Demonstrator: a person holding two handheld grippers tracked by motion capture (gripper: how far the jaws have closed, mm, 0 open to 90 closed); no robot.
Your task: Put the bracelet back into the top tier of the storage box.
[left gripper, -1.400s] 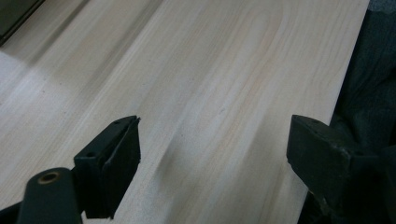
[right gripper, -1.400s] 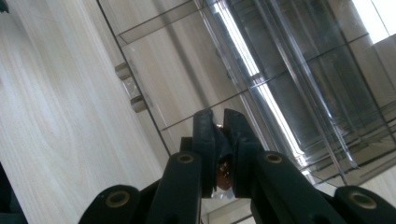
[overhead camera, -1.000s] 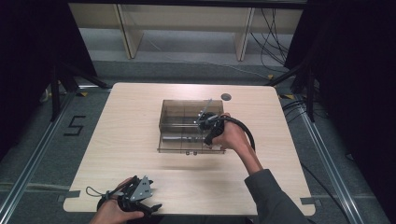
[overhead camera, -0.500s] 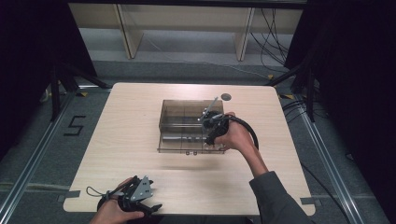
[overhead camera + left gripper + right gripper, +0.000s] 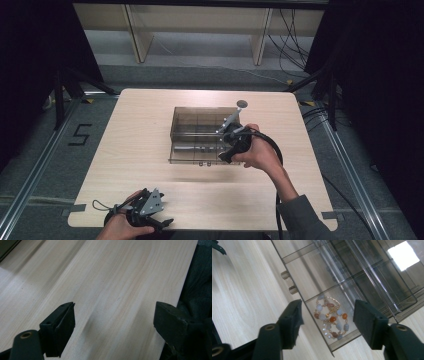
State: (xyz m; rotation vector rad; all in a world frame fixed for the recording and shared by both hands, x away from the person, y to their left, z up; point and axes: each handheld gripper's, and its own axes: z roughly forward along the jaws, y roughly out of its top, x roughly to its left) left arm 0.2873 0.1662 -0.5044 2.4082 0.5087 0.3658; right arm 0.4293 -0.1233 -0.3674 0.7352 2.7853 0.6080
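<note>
A smoky clear plastic organiser box (image 5: 195,122) stands at the table's centre with its drawer (image 5: 192,154) pulled out toward the front. In the right gripper view a bracelet (image 5: 331,316) of white, orange and gold beads lies in an end compartment of the drawer (image 5: 312,272). My right gripper (image 5: 328,315) hovers open just above it, one jaw on each side, touching nothing; in the high view it (image 5: 226,150) is over the drawer's right end. My left gripper (image 5: 150,215) rests open at the table's front left edge, its jaws (image 5: 115,320) spread over bare wood.
A small dark round disc (image 5: 242,104) lies on the table (image 5: 130,150) behind the box. Two little drawer pulls (image 5: 289,282) stick out of the drawer's front. The table edge (image 5: 185,290) runs close beside the left gripper. Cables trail off to the right.
My right gripper has shifted slightly toward the front over the drawer's right end. The left gripper has stayed put.
</note>
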